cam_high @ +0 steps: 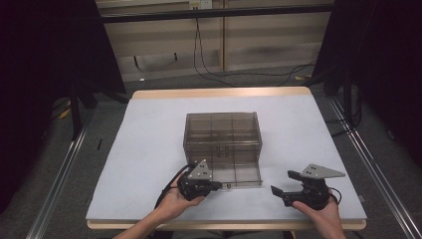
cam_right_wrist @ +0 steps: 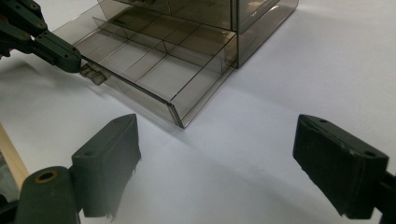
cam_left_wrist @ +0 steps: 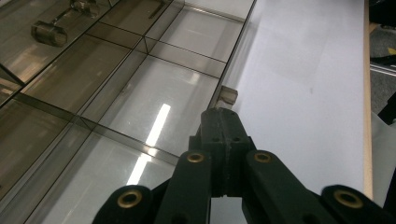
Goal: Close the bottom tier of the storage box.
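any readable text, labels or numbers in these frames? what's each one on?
None readable.
Smoky clear drawer box: no label or print.
Its pulled-out drawer: plain, no markings on the handle tab.
Left gripper and right gripper: black jaws, no lettering.
White plate on the far wall: too small and blurred to read.

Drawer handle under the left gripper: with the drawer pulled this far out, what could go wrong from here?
1. The left gripper is shut with its tips at the small drawer handle; that tab is tiny, so a pull or push could slip off.
2. The drawer sticks well out of the clear organizer box; pulled further, it might come free.
3. The right gripper is open and off the box, so nothing braces it; it may slide on the white table.
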Demonstrator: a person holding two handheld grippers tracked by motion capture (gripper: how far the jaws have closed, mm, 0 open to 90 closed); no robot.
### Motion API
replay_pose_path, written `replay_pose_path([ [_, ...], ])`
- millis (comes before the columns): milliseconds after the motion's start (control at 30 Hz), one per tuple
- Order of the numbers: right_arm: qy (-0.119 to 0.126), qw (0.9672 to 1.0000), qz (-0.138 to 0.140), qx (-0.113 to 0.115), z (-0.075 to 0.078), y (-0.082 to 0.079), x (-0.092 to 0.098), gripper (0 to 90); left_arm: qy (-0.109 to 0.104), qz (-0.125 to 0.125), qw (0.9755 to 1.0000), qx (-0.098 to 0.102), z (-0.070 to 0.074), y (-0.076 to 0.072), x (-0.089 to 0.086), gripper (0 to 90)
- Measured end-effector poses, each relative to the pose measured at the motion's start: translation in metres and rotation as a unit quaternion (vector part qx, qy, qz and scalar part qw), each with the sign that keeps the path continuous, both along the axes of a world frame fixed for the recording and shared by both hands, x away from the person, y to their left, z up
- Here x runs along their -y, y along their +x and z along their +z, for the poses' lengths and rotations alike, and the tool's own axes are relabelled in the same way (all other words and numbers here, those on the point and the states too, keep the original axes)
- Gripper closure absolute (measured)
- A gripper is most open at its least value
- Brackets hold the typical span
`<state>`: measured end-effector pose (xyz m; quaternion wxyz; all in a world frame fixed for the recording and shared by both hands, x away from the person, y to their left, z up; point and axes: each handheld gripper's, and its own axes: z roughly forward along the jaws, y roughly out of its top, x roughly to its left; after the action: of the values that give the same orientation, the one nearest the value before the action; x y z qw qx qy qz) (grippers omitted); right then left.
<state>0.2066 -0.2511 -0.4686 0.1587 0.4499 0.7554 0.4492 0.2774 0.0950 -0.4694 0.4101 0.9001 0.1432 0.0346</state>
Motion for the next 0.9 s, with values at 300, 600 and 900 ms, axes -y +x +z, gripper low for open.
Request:
replay_pose_path([
  [300,-0.001,1.0,0.0,-0.002,0.0001,-0.0002,-0.0001,14.6,0.005,-0.003,1.0,0.004,0.0008,0.0013,0.0006,90.0],
  [600,0.002,1.0,-0.002,-0.004,0.0,0.0002,0.0,14.6,0.005,0.001,1.0,0.007,0.0008,0.0027,0.0012,90.0],
  [900,0.002,1.0,0.001,-0.002,0.0,0.0003,0.0003,14.6,-0.002,0.003,1.0,0.007,-0.0009,0.0042,0.0008,90.0],
])
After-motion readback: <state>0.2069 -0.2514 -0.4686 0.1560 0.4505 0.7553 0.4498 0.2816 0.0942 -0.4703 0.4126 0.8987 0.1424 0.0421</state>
